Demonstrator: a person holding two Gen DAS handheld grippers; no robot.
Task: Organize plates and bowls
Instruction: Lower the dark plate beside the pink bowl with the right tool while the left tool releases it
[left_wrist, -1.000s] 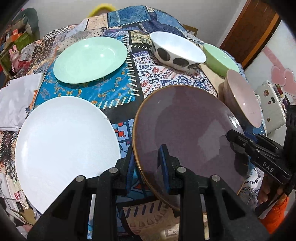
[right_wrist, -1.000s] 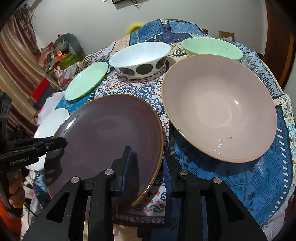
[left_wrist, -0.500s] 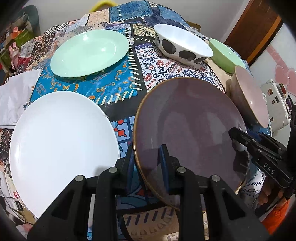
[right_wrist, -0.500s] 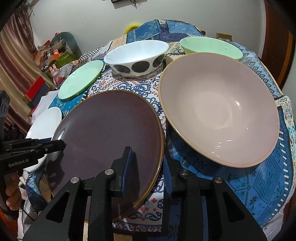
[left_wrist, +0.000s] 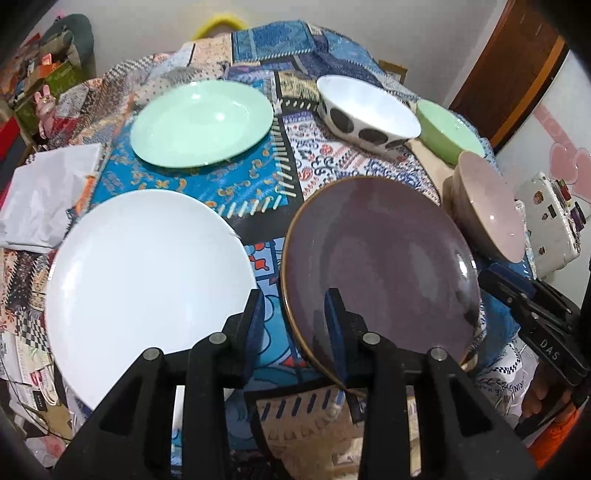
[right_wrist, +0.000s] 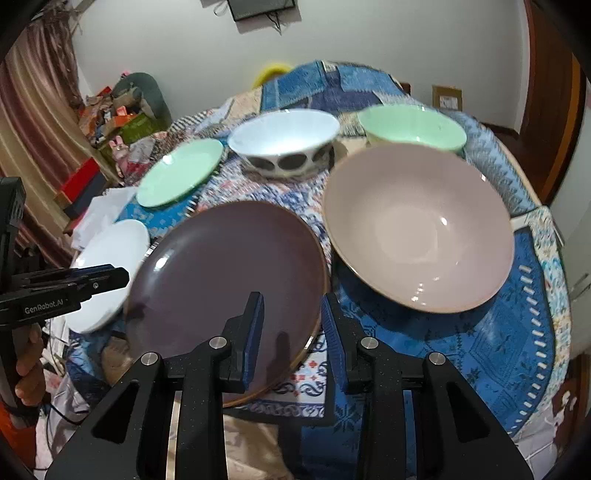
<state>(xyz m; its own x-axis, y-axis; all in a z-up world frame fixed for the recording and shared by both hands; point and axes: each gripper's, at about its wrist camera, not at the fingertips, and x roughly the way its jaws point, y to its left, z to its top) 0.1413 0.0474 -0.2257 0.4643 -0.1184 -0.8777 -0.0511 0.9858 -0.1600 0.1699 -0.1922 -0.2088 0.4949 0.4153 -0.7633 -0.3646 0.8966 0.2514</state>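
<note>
Purple plate (left_wrist: 380, 266) is sitting on the patchwork-covered surface (left_wrist: 258, 177), between the white plate (left_wrist: 147, 280) and the pink bowl (left_wrist: 487, 206). Left gripper (left_wrist: 293, 325) is straddling its near-left rim, jaws opening, pads not pressing it. Right gripper (right_wrist: 291, 332) is straddling the near-right rim with a gap on both sides, not gripping. Green plate (left_wrist: 201, 122), spotted white bowl (left_wrist: 365, 110) and green bowl (left_wrist: 448, 131) are lying farther back, apart from each other.
</note>
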